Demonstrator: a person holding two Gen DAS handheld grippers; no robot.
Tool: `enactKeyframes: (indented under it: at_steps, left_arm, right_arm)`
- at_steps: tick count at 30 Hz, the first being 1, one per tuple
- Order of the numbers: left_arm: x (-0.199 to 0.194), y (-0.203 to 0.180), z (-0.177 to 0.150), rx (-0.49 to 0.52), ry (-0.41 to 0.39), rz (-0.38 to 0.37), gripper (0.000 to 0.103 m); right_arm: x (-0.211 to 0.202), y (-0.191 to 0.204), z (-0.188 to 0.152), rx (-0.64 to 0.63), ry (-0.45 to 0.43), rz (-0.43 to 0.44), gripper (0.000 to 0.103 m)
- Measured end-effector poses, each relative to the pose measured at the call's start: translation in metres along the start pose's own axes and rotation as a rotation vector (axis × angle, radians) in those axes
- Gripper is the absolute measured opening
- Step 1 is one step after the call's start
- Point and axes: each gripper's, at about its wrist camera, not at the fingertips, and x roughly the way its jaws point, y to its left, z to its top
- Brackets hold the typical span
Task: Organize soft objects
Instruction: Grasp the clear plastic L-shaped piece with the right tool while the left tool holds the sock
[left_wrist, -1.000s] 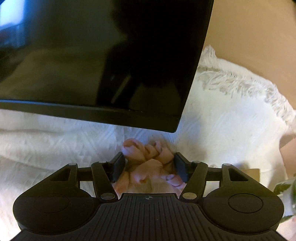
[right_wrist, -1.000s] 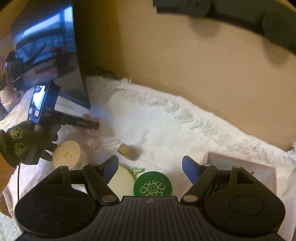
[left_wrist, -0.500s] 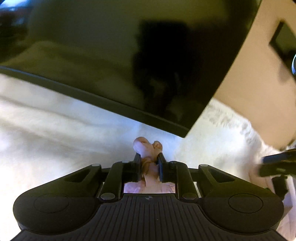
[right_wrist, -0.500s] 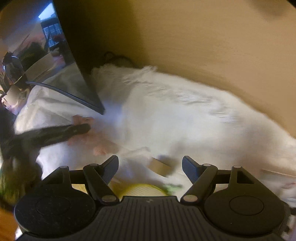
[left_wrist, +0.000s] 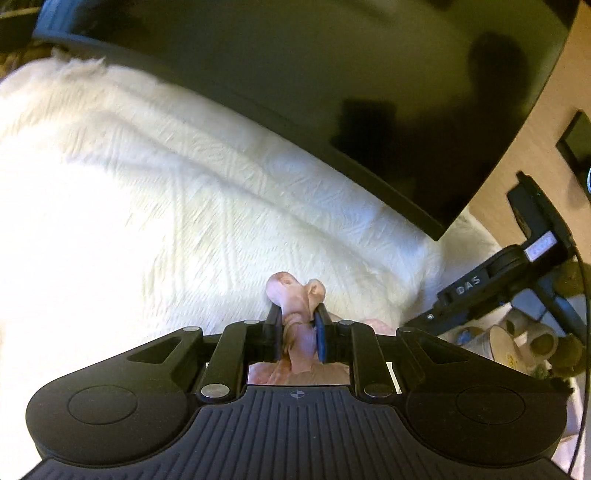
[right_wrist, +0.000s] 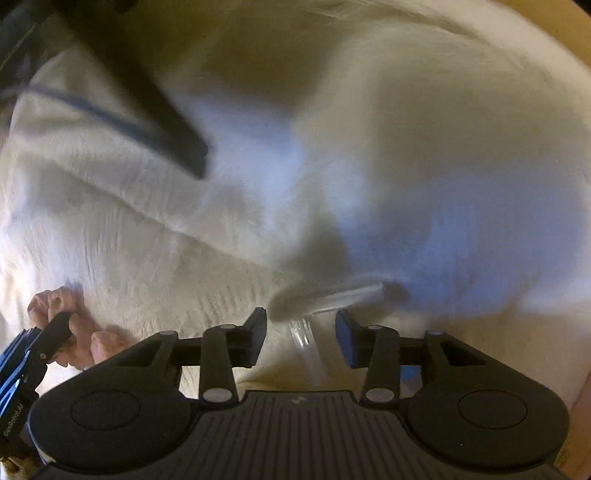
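Note:
My left gripper (left_wrist: 297, 317) is shut on a soft pink rubbery toy (left_wrist: 295, 291); its knobbly end sticks out past the fingertips, just above the white cloth (left_wrist: 147, 203). The toy also shows in the right wrist view (right_wrist: 59, 306), pinched by the left gripper's fingers (right_wrist: 55, 328) at the far left. My right gripper (right_wrist: 301, 325) is open, low over the cloth (right_wrist: 406, 184). A clear plastic piece (right_wrist: 306, 332) lies between its fingers, with a blurred pale cylinder (right_wrist: 332, 295) just ahead.
A black monitor (left_wrist: 332, 92) hangs over the cloth, its lower corner close above the toy; it also shows in the right wrist view (right_wrist: 147, 103). The right gripper's body (left_wrist: 491, 284) and some small items (left_wrist: 517, 339) show at the right. The beige wall (left_wrist: 546, 122) is behind.
My left gripper closed on the pink toy and lifted it, turning left. My right gripper swept left and down toward the cloth, jaws narrower; its view is blurred.

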Motion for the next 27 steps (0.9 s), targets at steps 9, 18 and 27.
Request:
enactKeyframes:
  at_steps: [9,18,27]
  left_arm:
    - [-0.014,-0.003,0.012,0.001,-0.003,-0.007,0.019]
    - [-0.052,-0.052,0.041,0.07,-0.012,-0.05,0.019]
    - [-0.069,-0.115,0.047,0.155,0.043,-0.125,0.019]
  right_arm:
    - [-0.024,0.02,-0.022,-0.12,-0.043,-0.026,0.013]
    - [-0.151,0.012,-0.071,-0.146,-0.263,0.024,0.013]
    - [-0.221,0.003,-0.143,-0.117,-0.392,0.086,0.013]
